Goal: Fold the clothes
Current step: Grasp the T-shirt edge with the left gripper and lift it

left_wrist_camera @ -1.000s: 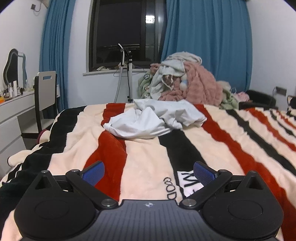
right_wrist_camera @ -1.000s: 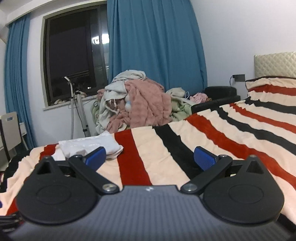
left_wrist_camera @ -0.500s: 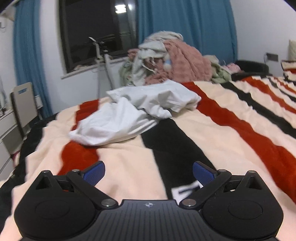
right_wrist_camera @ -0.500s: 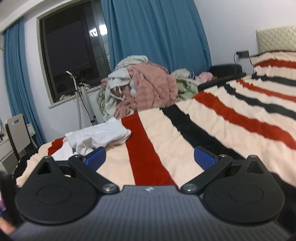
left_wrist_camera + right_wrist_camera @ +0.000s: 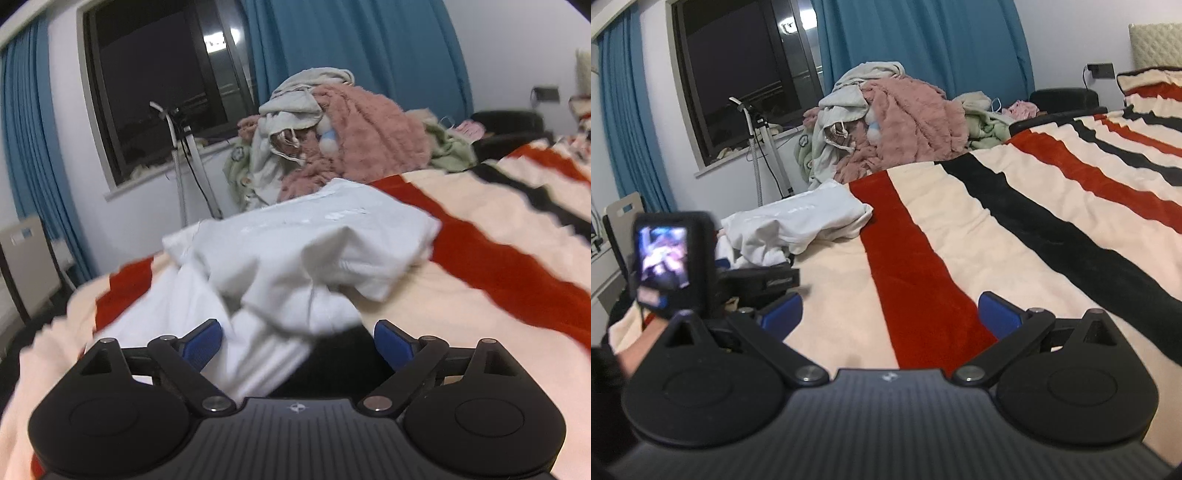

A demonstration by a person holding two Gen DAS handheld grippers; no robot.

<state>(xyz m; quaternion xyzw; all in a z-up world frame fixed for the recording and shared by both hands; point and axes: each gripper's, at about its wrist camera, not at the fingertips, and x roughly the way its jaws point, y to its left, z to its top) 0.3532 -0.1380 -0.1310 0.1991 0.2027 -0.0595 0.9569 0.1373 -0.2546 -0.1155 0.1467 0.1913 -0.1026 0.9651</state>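
Both grippers are only reaching: the left gripper (image 5: 297,341), jaws apart and just narrowing, straddles the near edge of the crumpled white garment (image 5: 295,251) on the striped blanket (image 5: 960,236), while the right gripper (image 5: 890,314) gapes empty, so pinching that edge seems next.

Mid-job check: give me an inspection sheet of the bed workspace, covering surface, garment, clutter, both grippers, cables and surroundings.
Surface: striped blanket in cream, red and black covers the bed.
Job's things: white garment lies crumpled and unfolded near the bed's edge.
Clutter: pile of clothes heaped beyond the bed.
Grippers: left gripper open, jaws just been closing a little, garment's edge between them, not pinched; right gripper open over bare blanket, nothing between.
Cables: dark cord hangs down the white stand by the window.
Surroundings: dark window, blue curtains, chair.
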